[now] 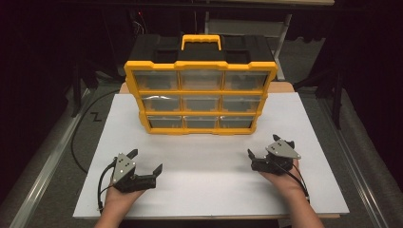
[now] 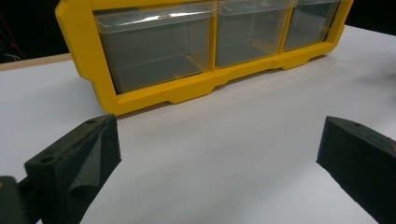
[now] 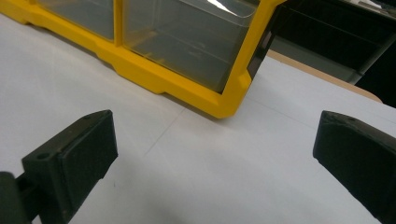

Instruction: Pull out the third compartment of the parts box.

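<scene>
Organizer (image 1: 200, 95), yellow with clear drawers, upright at upper centre of frame on white board (image 1: 204, 175). Left gripper (image 1: 147, 161) lower left, jaws spread wide, empty. Right gripper (image 1: 263, 146) lower right, likewise released, well apart from organizer.

Left hand-held gripper (image 1: 147, 160) and right hand-held gripper (image 1: 262, 146), black bodies, blocky matte black jaws with a small hole near each tip, grey three-cornered top plates dotted with screws, black cables trailed back past bare forearms
</scene>
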Available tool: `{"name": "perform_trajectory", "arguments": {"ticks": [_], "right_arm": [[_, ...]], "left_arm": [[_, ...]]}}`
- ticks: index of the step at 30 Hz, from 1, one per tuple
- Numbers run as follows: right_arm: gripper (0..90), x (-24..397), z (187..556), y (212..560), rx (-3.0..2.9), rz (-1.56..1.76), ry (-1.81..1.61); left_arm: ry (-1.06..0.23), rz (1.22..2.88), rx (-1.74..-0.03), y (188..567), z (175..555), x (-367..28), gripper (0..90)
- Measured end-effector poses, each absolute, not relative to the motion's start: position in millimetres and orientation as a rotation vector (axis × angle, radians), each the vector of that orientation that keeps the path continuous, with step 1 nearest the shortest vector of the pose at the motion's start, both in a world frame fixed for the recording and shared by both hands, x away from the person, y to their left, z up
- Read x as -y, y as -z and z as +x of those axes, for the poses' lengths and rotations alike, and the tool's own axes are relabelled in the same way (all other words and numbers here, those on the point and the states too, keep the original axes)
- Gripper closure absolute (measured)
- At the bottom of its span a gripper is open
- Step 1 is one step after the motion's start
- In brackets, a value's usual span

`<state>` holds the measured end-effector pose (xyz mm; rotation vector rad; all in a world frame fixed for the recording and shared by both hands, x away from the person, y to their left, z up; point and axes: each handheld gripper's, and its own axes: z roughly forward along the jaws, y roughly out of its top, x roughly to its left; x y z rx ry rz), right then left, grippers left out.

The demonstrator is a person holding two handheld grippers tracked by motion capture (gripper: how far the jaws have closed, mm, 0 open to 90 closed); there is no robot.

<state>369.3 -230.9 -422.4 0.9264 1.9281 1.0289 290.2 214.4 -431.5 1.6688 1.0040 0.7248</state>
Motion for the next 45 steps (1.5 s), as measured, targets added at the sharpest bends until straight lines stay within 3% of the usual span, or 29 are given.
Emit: {"name": "perform_trajectory", "arguments": {"ticks": [45], "right_arm": [[1.1, 210.8, 352.5, 430.4, -2.052, 0.446, -0.542]], "left_arm": [[-0.736, 1.647, -1.004, 430.7, 289.6, -215.0, 0.5]]}}
